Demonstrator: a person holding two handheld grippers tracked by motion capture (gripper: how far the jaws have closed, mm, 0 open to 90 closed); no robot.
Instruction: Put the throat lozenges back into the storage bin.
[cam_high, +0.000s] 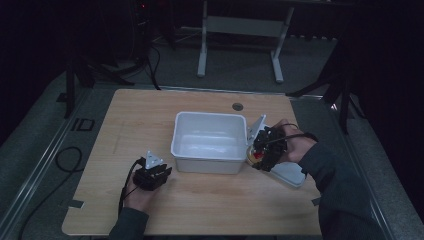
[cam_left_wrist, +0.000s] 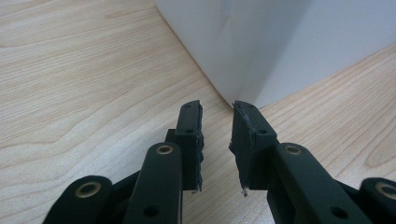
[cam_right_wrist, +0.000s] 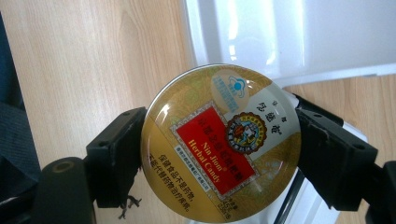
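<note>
High view, left to right: the left gripper (cam_high: 153, 173) is being rested on the table (cam_high: 100, 200), jaws slightly apart and empty, aimed at the near left corner of the bin (cam_high: 210, 142). The right gripper (cam_high: 261, 152) is being held just beside the bin's right wall, above a white lid (cam_high: 292, 175), jaws clamped on a round tin (cam_right_wrist: 222, 142). Transfer into the bin is judged to be in hand; a lift over the rim is being called for next. The tin is being held face to the camera, its label running diagonally; being round, no long axis is being shown.
</note>
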